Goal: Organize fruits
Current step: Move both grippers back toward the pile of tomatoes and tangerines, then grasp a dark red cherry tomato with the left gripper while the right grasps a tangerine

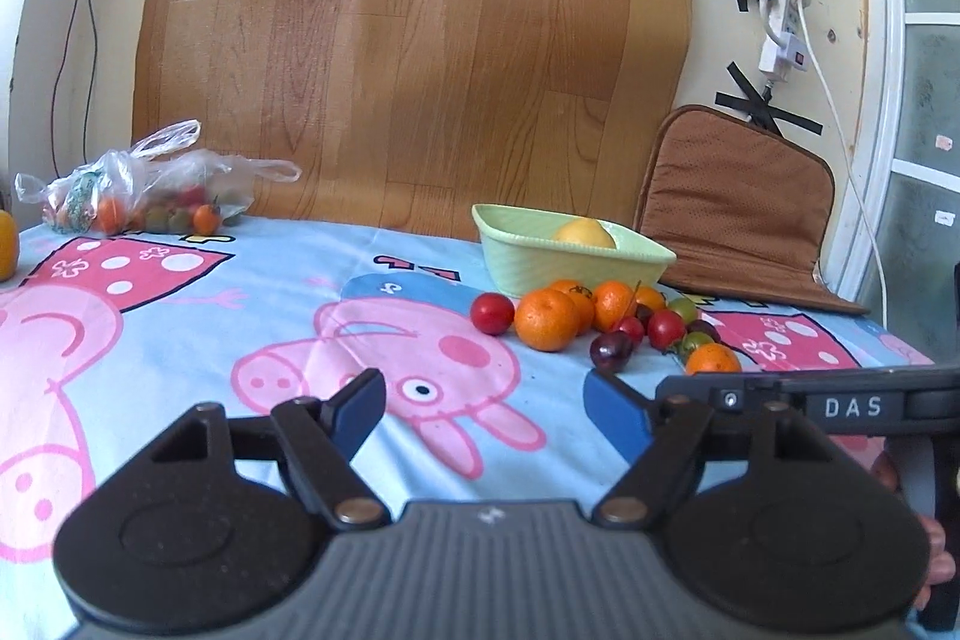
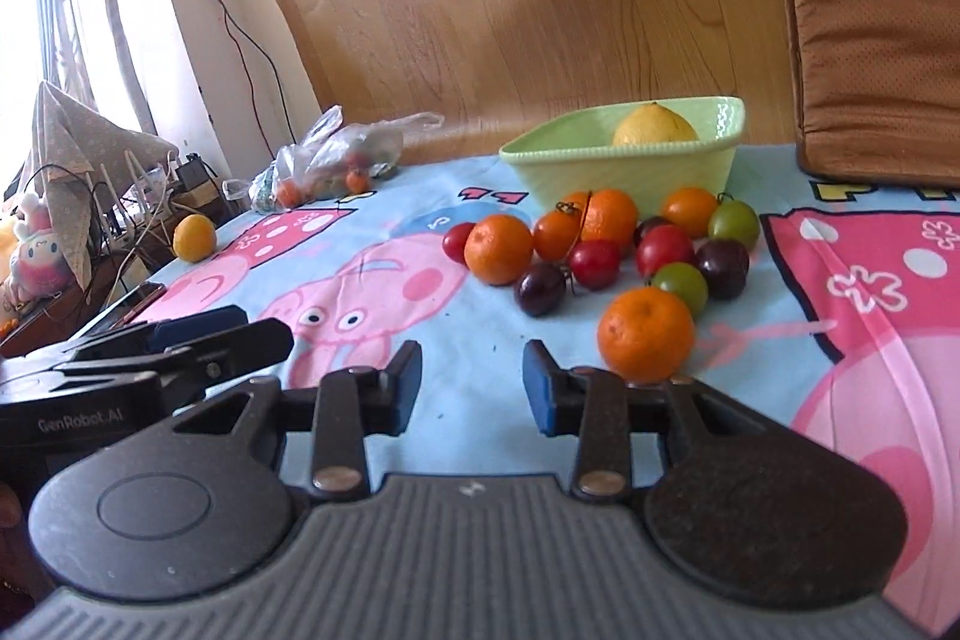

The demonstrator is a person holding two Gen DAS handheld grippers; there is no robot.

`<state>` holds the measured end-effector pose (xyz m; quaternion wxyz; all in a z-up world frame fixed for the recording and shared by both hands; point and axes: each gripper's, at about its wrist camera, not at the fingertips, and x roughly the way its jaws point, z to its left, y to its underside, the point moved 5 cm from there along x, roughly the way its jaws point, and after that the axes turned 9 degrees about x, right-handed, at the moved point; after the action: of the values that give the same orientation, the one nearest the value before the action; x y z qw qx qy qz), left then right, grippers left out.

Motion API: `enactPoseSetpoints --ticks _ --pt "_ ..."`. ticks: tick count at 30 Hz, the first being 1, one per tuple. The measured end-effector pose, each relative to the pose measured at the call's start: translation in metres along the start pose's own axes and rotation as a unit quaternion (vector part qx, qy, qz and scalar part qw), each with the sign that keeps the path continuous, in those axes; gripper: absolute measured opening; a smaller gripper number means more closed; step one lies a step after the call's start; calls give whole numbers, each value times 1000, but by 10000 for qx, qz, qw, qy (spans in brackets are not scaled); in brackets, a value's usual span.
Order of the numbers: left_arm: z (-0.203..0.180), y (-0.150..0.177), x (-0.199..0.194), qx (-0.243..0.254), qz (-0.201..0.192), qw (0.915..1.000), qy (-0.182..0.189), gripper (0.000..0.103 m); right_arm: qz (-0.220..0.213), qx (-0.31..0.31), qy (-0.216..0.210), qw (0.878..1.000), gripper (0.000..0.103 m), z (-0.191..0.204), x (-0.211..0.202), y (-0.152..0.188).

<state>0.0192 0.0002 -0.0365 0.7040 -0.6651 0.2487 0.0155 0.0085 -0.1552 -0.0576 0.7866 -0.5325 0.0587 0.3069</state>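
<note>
Right wrist view: one lemon (image 2: 655,124) sits in the green bowl (image 2: 624,166); before the bowl lie five oranges (image 2: 645,335), three red tomatoes (image 2: 664,249) on the bench. Both grippers' jaws, left gripper (image 1: 486,409) and right gripper (image 2: 471,379), stand apart, empty.

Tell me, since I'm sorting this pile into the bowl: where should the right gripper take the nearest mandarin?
Grip the nearest mandarin across its widest middle, coming in low from the front, probably. It is round and sits apart at the pile's near edge, just ahead of the open right gripper, with bare cloth on its left.
</note>
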Motion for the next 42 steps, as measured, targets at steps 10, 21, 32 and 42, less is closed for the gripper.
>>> enactPoseSetpoints --ticks 10,21,32,42 --pt "3 0 3 -52 5 10000 -65 76 -31 -47 -10 10000 41 4 -2 2" --pt "6 1 6 -54 108 9995 -279 78 -28 -73 -135 9999 41 5 -5 3" --pt "5 -1 -1 -36 -137 9972 -730 97 -181 -125 -252 9994 41 0 -29 -9" --pt "9 -8 5 -211 8 9959 -884 95 -498 -485 81 9975 41 -35 -54 -28"
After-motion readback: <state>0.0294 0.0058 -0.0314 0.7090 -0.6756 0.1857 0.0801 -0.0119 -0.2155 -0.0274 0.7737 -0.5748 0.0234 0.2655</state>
